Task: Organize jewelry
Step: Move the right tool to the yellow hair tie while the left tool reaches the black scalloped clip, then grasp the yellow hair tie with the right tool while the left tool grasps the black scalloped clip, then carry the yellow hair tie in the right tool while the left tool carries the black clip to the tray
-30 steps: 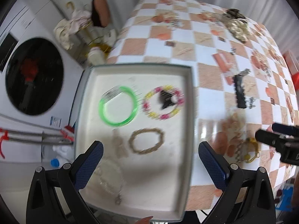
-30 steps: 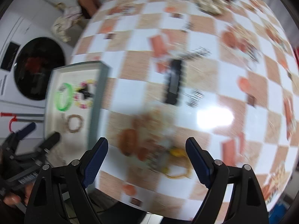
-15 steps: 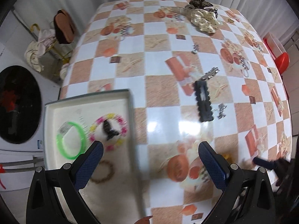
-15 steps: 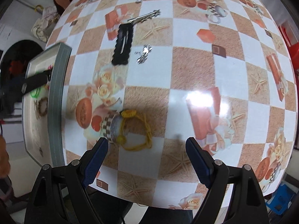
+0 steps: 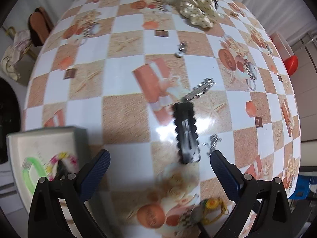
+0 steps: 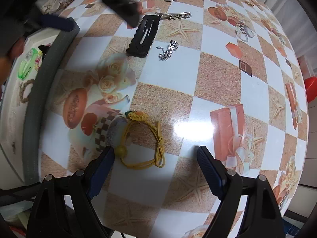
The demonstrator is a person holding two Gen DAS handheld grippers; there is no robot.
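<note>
Counting loose pieces on the checkered tablecloth (image 6: 216, 79): one black snap hair clip (image 6: 143, 36), one silver barrette (image 6: 172, 15) just past its far end, one small silver chain piece (image 6: 168, 50) just beside the clip, one yellow hair tie (image 6: 142, 140), one more silver trinket (image 5: 181, 49) farther up the table. One pile of scrunchies (image 5: 200, 13) at the far edge, count inside it unclear.

Left gripper (image 5: 158, 164) has its jaws spread wide, nothing between them, hovering over the black clip's near end. Left view is motion-blurred.

Right gripper (image 6: 156, 158) also spread wide, empty, straddling the yellow tie; its left fingertip (image 6: 108, 154) sits right at the tie's yellow bead, contact unclear.

One grey-rimmed tray (image 6: 31, 107) at the table's left edge. Inside it: one green bangle (image 5: 29, 174), one pink-yellow beaded bracelet (image 5: 63, 157) around a small black item, one braided tan bracelet (image 6: 24, 90).
</note>
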